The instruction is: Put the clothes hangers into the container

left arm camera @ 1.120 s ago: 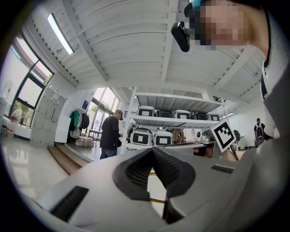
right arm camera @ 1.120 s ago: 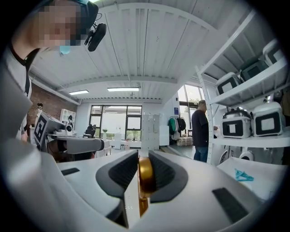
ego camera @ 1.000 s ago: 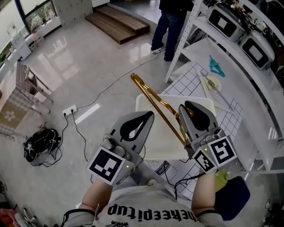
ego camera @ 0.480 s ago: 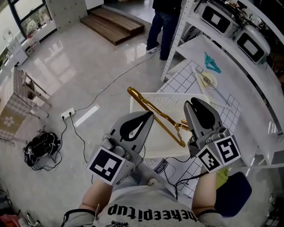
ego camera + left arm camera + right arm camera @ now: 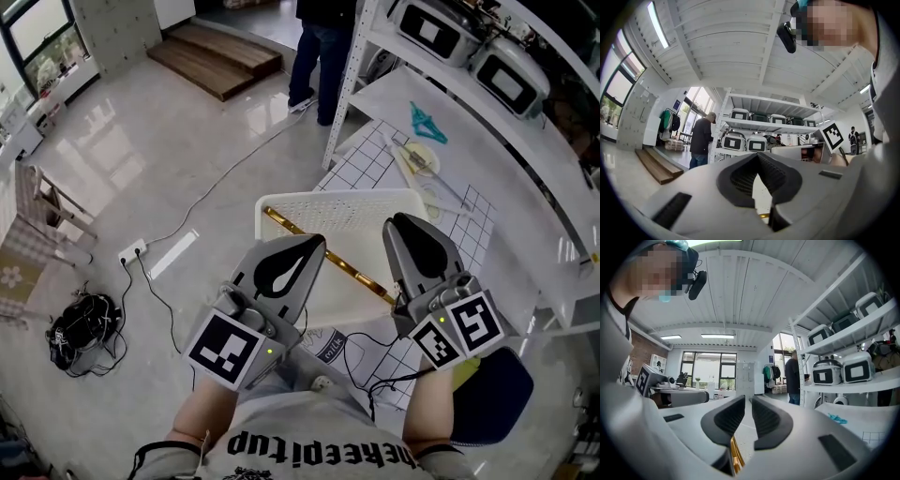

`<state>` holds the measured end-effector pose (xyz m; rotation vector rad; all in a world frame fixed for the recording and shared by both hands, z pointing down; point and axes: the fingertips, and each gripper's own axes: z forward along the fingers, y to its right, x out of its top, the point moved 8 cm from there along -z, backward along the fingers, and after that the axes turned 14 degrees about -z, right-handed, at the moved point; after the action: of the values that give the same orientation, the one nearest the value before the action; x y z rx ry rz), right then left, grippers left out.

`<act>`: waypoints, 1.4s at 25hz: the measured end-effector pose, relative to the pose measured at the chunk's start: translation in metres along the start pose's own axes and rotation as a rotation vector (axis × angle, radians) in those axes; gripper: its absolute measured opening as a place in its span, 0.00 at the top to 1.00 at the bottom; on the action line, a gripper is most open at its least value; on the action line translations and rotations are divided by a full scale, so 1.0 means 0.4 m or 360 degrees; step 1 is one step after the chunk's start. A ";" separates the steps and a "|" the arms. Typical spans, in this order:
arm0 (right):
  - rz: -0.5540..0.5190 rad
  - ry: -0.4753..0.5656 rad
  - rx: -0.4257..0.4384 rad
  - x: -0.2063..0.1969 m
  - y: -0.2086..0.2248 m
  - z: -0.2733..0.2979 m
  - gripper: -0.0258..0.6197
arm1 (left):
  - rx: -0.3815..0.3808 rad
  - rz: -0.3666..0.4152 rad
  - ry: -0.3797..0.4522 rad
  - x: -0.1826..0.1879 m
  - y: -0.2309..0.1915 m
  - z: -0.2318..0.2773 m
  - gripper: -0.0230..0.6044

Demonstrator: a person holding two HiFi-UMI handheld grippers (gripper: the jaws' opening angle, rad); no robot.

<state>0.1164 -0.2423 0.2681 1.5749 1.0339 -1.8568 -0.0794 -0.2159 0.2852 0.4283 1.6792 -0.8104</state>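
Observation:
A gold clothes hanger (image 5: 319,251) lies flat and slantwise inside the white perforated container (image 5: 349,208) on the floor. My right gripper (image 5: 400,225) hovers over the container's right part, above the hanger's near end. Its jaws have just been closing and stand a narrow gap apart with nothing between them (image 5: 748,399); the hanger (image 5: 736,458) shows below them. My left gripper (image 5: 317,244) hangs over the container's near left edge, jaw tips together and empty (image 5: 758,156).
A white shelf rack (image 5: 450,103) with boxy appliances (image 5: 427,28) stands at the right, with a teal object (image 5: 427,122) on its lower shelf. A gridded mat (image 5: 370,164) lies under the container. A person (image 5: 323,47) stands beyond. Cables (image 5: 80,328) lie at the left.
The hanger, held up at a tilt in my right gripper a second ago, has dropped out of it and now lies flat in the container. The right jaws opened and then narrowed.

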 end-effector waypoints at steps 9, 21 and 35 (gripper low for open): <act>0.0006 0.0001 -0.0125 0.010 0.000 -0.077 0.94 | -0.0125 -0.0018 -0.0027 -0.011 0.047 0.034 0.93; 0.0066 -0.0018 -0.0285 -0.008 0.007 -0.177 0.94 | -0.0309 -0.0030 -0.0068 -0.032 0.120 0.096 0.93; 0.0096 -0.0039 -0.0428 -0.024 0.021 -0.308 0.94 | -0.0514 -0.0048 -0.0135 -0.068 0.231 0.168 0.93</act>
<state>0.1986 -0.1498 0.2699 1.4064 1.1576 -1.6164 0.0361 -0.1954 0.2783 0.1431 1.7027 -0.5570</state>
